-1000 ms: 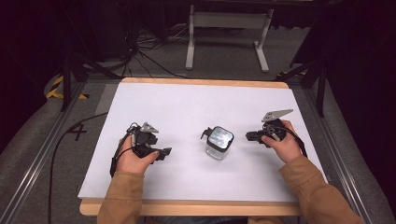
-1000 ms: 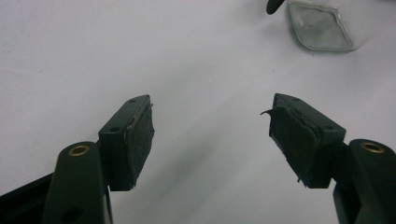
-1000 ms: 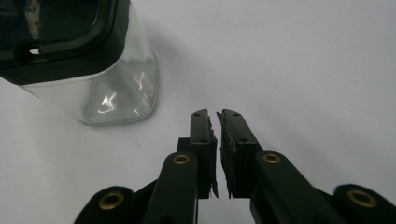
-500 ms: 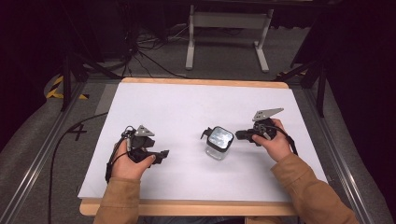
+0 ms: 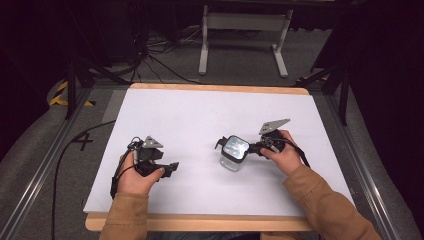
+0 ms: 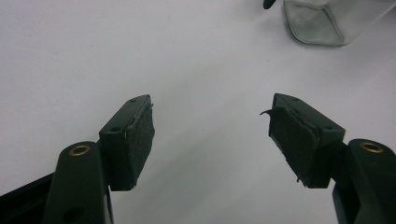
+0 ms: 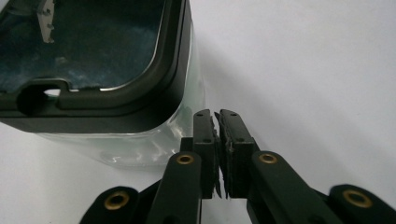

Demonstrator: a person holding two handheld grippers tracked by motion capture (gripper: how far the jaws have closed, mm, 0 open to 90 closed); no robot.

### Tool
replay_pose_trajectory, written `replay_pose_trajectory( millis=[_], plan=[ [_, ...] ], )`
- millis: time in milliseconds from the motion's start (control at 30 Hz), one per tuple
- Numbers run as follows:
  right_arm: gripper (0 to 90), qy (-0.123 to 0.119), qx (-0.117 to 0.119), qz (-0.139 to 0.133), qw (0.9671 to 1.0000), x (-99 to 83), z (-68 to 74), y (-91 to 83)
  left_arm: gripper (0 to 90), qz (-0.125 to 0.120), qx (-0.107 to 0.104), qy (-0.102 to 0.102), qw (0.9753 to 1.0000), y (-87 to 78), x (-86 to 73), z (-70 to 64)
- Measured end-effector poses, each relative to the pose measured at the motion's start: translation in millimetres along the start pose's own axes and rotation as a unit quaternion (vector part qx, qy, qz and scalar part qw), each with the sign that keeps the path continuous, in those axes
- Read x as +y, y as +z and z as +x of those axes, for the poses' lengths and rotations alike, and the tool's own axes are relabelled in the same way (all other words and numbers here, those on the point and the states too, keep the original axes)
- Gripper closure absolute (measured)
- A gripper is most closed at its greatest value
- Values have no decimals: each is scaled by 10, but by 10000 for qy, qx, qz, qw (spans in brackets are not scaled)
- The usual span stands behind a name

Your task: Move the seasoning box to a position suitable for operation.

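- Right of centre in the high view, the glass jar (image 5: 234,153) stands upright on the white table (image 5: 200,115), its dark-rimmed lid facing up; my right gripper (image 5: 256,148) sits just beside it on its right, tips at or almost at the jar's side; my left gripper (image 5: 170,167) rests in the lower left of the frame, well apart from the jar, pointing right toward it; the right hand is plainly the nearer one.
- Upper right corner of the left gripper view holds the jar's clear base (image 6: 322,21), far beyond my tips; the left jaws stand wide apart with nothing but bare table between the pads (image 6: 140,135).
- Upper left of the right gripper view is taken by the jar's black lid rim (image 7: 140,100) and the clear wall under it; my right jaws are pressed together, empty, just right of the jar's near corner; the jar lies ahead and to the left of them, so I judge they must part and swing left before they can take hold.
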State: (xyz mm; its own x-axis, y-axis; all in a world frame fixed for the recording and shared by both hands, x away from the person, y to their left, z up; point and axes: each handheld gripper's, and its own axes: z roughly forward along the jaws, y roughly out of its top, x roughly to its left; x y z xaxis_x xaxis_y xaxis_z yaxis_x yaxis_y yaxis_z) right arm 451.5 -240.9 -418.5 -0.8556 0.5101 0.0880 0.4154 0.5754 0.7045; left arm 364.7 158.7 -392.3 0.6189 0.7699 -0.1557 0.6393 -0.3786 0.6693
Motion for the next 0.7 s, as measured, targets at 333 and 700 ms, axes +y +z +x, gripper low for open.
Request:
replay_pose_trajectory(
  millis=[333, 700],
  plan=[
    [896, -131, 51, 162, 9998, -36, 39, 27, 313, 26, -50, 49, 10000, 41, 38, -4],
    [899, -358, 116, 339, 9987, -74, 175, 2, 313, 85, -167, 152, 9997, 142, 123, -46]
  ],
)
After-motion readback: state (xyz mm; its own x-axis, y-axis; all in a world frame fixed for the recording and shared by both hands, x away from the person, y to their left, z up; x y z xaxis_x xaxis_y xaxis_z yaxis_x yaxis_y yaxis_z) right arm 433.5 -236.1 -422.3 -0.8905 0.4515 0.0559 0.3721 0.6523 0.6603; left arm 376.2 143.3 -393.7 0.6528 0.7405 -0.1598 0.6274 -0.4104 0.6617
